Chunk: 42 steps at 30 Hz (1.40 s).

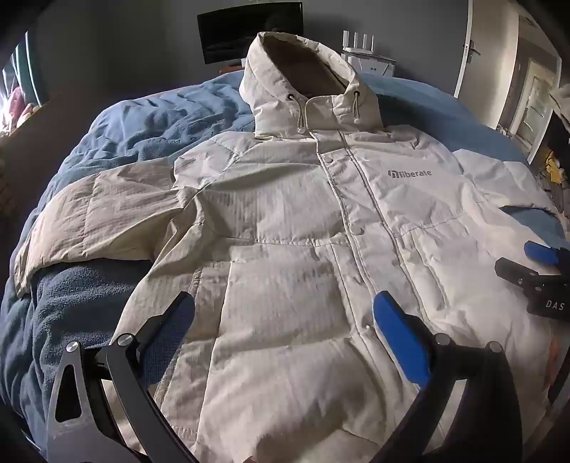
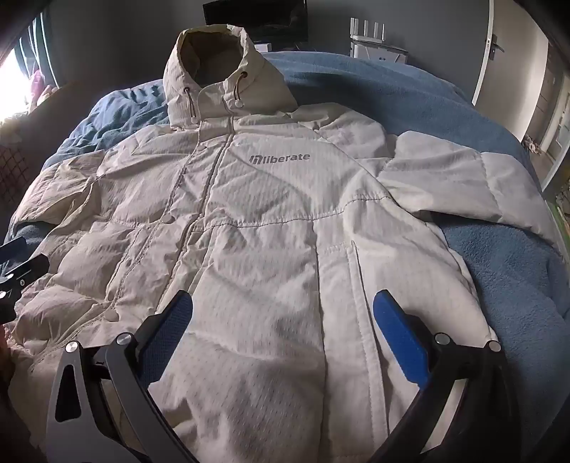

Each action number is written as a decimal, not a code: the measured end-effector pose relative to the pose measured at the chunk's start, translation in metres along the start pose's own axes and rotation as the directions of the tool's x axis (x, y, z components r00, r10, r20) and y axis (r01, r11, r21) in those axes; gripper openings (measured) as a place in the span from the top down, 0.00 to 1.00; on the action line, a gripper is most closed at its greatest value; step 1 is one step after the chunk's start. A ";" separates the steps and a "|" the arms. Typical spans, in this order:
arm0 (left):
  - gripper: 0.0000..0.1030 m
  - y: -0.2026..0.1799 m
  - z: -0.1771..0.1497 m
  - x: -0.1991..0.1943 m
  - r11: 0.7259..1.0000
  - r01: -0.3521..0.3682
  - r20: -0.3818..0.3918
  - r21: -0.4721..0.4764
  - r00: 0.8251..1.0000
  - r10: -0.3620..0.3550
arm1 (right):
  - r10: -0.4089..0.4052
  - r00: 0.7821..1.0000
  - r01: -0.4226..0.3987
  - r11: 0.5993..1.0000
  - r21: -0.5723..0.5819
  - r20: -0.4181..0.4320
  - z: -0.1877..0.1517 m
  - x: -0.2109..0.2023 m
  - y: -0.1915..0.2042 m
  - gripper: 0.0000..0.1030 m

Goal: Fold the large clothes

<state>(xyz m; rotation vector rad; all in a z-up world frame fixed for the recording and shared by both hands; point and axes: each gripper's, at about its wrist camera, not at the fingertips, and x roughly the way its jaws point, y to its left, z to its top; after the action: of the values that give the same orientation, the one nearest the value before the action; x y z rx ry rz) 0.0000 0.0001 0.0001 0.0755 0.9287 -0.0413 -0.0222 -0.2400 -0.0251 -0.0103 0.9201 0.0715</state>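
A cream hooded puffer jacket (image 1: 292,220) (image 2: 270,220) with a grey "liberate" logo lies face up and spread flat on a blue blanket (image 1: 149,121) (image 2: 498,270). Its hood points away from me and both sleeves stretch out to the sides. My left gripper (image 1: 283,306) hovers open over the jacket's lower left front, nothing between its blue pads. My right gripper (image 2: 283,306) hovers open over the lower right front, also with nothing in it. Each gripper shows at the edge of the other's view: the right gripper (image 1: 541,267) and the left gripper (image 2: 17,263).
The blue blanket covers a bed that fills most of both views. A dark monitor (image 1: 249,32) and a white router (image 1: 358,39) stand against the grey far wall. A door (image 1: 470,46) is at the right, with clutter (image 1: 552,167) beside the bed.
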 end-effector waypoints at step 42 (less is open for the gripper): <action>0.06 -0.008 -0.006 0.006 1.000 0.025 -0.009 -0.003 1.000 -0.025 | 0.008 1.000 -0.008 1.000 0.009 -0.017 -0.001 0.006 -0.003 0.06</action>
<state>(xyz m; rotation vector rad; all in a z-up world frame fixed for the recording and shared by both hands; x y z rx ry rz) -0.0013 -0.0079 -0.0088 0.0620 0.9390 -0.0628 -0.0186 -0.2428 -0.0307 0.0012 0.9378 0.0749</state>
